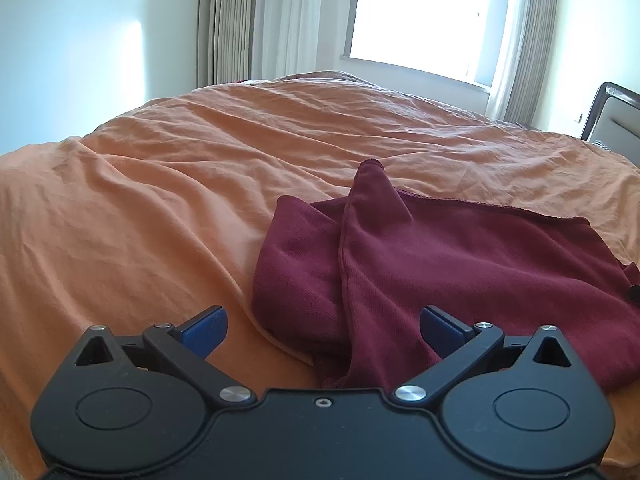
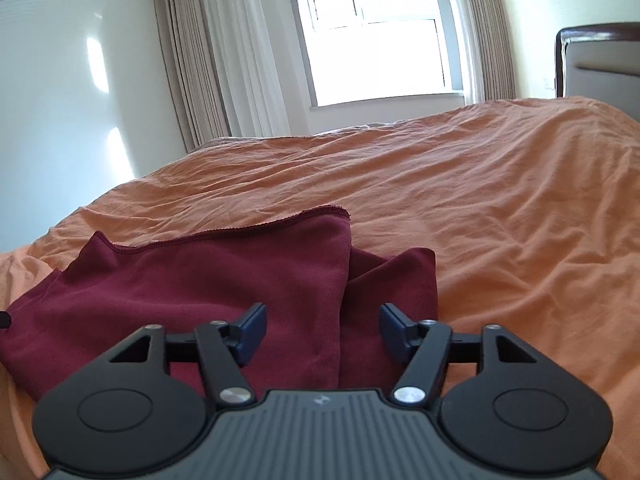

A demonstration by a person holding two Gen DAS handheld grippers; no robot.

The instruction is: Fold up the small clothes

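Left gripper point(image 1: 323, 330) jaws wide apart, nothing clamped, hovering low over the near left edge of the maroon garment point(image 1: 420, 280), blue pads point(image 1: 204, 330) clear of the fabric. Right gripper point(image 2: 323, 332) jaws also apart and empty, poised above the garment's near right part where one layer is folded over another, stitched hem running along the far edge. Garment lies partly folded and rumpled on the wrinkled orange bedsheet point(image 2: 500, 208), window point(image 2: 380, 36) and curtains point(image 2: 208, 60) beyond the bed
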